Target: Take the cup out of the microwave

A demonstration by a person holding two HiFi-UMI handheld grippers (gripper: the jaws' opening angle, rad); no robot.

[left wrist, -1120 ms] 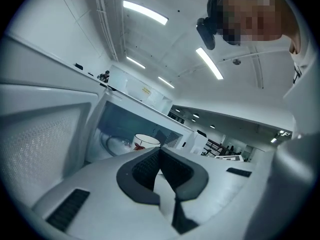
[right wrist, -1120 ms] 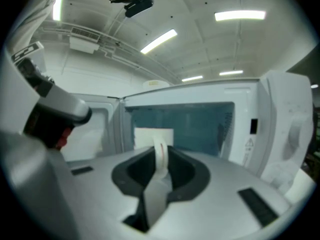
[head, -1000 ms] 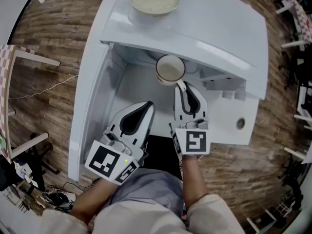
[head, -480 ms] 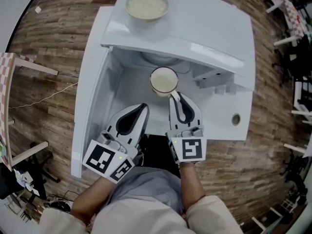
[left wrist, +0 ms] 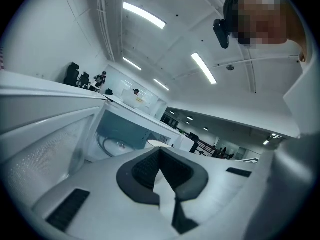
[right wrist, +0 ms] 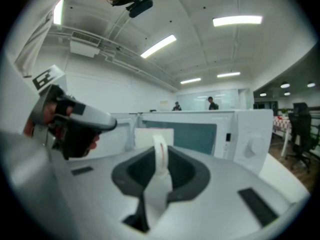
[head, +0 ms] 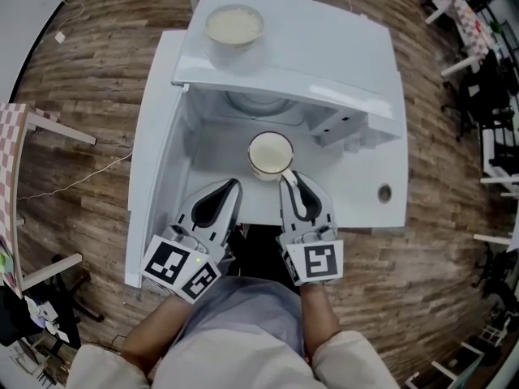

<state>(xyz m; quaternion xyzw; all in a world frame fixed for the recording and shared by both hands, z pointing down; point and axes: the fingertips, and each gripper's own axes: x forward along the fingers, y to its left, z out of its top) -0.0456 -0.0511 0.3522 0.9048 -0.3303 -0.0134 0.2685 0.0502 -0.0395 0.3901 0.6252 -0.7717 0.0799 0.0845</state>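
A white cup with pale contents hangs just in front of the open white microwave, over the white table. My right gripper is shut on the cup's handle, which stands upright between its jaws in the right gripper view. My left gripper hovers beside it on the left, shut and holding nothing, pointing into the cavity. The glass turntable shows inside, bare.
The microwave door stands swung open along the left side. A bowl of rice rests on top of the microwave. Wooden floor surrounds the table; chairs and small tables stand at the right and left edges.
The right gripper has drawn the cup back towards me, from under the microwave's front edge to clear of it. The left gripper has also pulled back a little.
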